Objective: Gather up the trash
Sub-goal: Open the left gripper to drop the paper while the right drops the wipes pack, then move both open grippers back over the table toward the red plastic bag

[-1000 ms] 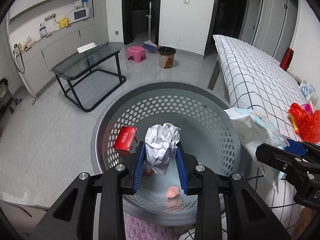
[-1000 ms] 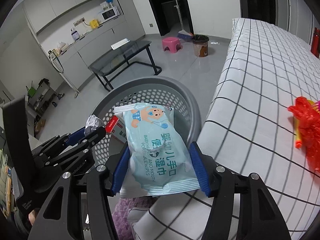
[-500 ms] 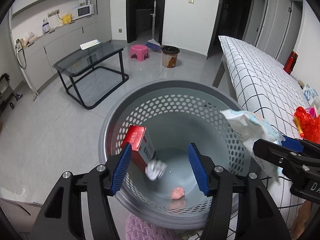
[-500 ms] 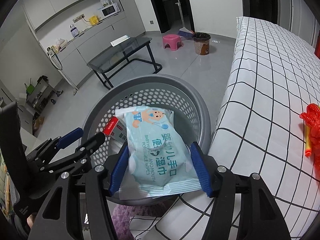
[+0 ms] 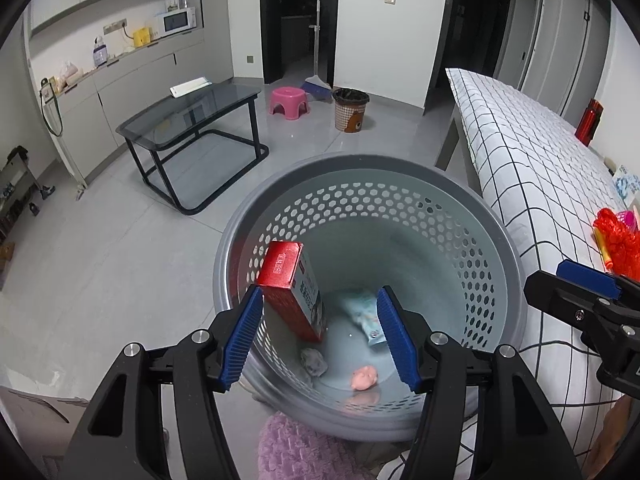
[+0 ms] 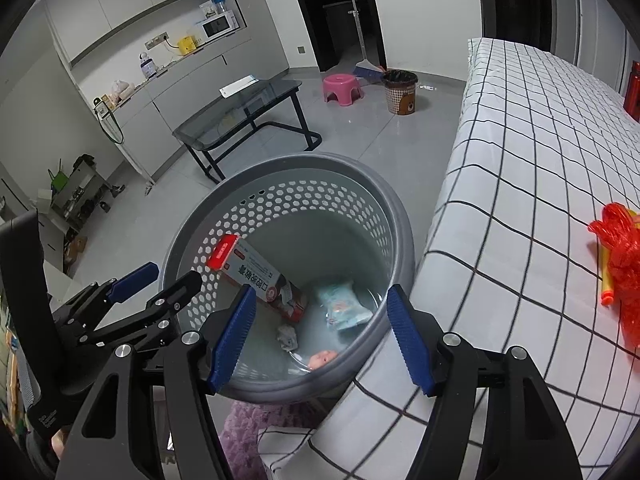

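Observation:
A grey perforated basket [image 5: 472,216] [image 6: 384,200] stands on the floor beside the bed. In it lie a red and white box [image 5: 296,292] [image 6: 256,276], a light blue wipes pack [image 5: 362,312] [image 6: 344,308], a crumpled paper ball [image 5: 314,362] [image 6: 287,336] and a small pink lump [image 5: 364,378] [image 6: 322,358]. My left gripper [image 5: 320,340] is open and empty above the basket's near rim. My right gripper [image 6: 322,340] is open and empty over the basket's near right rim.
A bed with a white checked cover [image 6: 540,160] runs along the right. On it lie a red net bag [image 6: 622,256] and a yellow and orange marker [image 6: 608,276]. A glass table [image 5: 188,116], a pink stool [image 5: 288,100] and a small bin [image 5: 351,108] stand farther off.
My left gripper opened and the paper ball fell into the basket. My right gripper then opened and the wipes pack dropped into the basket too.

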`<state>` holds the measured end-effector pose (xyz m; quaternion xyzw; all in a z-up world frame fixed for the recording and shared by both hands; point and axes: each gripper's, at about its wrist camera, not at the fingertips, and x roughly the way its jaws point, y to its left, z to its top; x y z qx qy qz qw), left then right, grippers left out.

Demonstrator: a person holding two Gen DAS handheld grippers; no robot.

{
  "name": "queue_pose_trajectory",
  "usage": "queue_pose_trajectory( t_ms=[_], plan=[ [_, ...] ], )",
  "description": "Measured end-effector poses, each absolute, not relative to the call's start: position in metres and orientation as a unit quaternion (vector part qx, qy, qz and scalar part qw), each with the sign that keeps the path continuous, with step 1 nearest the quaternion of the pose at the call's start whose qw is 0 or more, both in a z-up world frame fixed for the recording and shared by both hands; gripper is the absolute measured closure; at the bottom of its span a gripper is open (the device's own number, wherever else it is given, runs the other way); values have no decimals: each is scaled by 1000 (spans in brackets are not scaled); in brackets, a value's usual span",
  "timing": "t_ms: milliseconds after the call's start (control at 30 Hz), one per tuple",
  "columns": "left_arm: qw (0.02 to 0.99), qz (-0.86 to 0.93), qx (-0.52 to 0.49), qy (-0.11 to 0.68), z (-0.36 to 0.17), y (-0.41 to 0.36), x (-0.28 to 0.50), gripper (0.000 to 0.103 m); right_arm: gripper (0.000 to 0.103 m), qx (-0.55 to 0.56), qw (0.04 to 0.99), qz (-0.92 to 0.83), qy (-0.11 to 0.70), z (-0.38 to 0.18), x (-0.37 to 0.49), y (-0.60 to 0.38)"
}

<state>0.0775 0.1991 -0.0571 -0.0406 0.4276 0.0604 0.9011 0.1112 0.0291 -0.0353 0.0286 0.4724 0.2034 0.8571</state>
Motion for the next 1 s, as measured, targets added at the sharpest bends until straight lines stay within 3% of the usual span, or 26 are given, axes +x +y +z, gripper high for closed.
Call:
queue_pose_trajectory(
  t_ms=[233, 667, 1000],
  plan=[
    [904, 60, -35, 421, -45, 185, 65, 40, 38, 34, 865, 196, 462, -29, 88, 10],
    [922, 57, -29, 381, 10, 146, 20, 21, 37, 72, 896, 158, 408, 8, 23, -81],
    [930, 64, -15, 361, 46, 116, -22, 18, 36, 104, 914, 123, 373, 22, -31, -162]
  ],
)
